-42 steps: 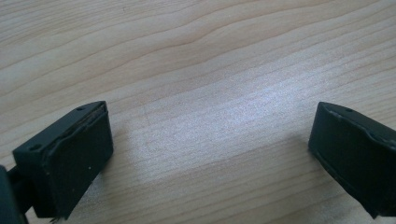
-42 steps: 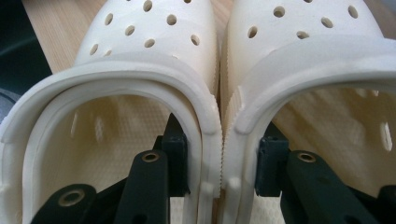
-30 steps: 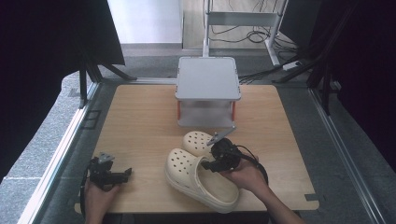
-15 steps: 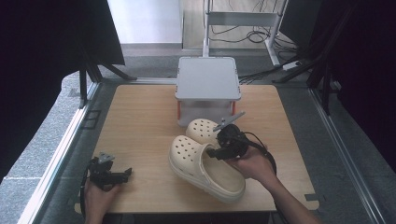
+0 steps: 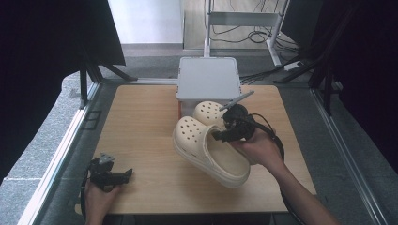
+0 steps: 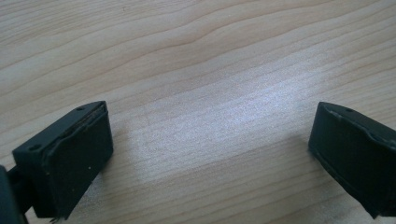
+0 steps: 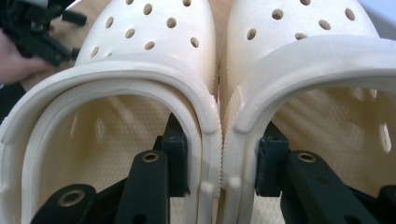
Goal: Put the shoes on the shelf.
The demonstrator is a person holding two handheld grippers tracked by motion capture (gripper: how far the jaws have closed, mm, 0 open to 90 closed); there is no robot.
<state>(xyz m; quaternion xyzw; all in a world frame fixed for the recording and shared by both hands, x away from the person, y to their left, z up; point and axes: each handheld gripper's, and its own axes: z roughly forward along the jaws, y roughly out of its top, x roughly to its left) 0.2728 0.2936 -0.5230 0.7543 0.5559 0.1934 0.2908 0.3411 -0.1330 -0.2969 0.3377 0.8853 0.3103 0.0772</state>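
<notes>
In the high view the right gripper (image 5: 224, 134) holds two cream clogs (image 5: 206, 145) side by side above the table (image 5: 141, 122), just near of the grey box (image 5: 206, 79); the left gripper (image 5: 123, 175) rests at the near left corner. In the left gripper view its jaws stand wide apart over bare wood. In the right gripper view one jaw sits inside each clog, clamping their touching inner walls together.
</notes>
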